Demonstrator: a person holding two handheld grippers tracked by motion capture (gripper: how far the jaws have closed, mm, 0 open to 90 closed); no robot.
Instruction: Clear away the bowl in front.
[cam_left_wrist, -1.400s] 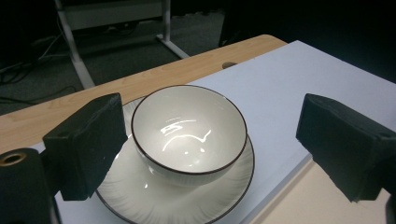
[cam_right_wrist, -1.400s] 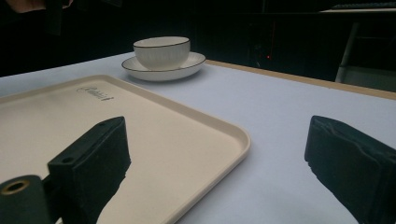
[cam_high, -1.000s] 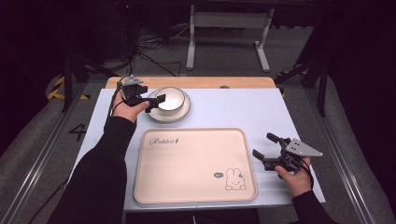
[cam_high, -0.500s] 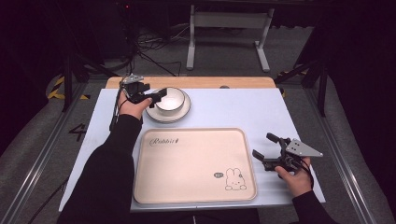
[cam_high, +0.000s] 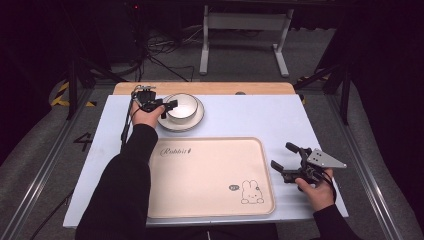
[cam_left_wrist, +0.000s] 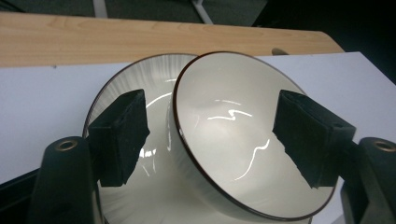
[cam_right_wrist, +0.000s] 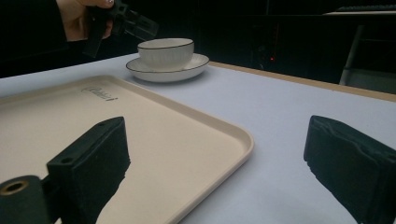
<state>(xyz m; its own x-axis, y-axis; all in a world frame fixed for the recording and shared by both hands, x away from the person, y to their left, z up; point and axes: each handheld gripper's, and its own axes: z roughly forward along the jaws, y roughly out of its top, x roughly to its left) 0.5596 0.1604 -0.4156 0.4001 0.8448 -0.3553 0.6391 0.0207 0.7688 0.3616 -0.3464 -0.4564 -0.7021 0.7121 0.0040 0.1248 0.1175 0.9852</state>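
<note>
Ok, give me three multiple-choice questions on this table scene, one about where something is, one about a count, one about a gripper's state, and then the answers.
1. Where does the bowl stand?
A. on the saucer
B. on the tray
C. on the bare table

2. How many rabbit drawings are on the tray?
A. none
B. one
C. three

3. How is the right gripper?
A. shut on the tray's rim
B. shut on the bowl
C. open, holding nothing

Answers: 1 A, the right gripper view shows the bowl seated in the saucer beyond the tray. 2 B, a single rabbit sits near the tray's right corner. 3 C, its jaws stand wide apart beside the tray with nothing between them.
</note>
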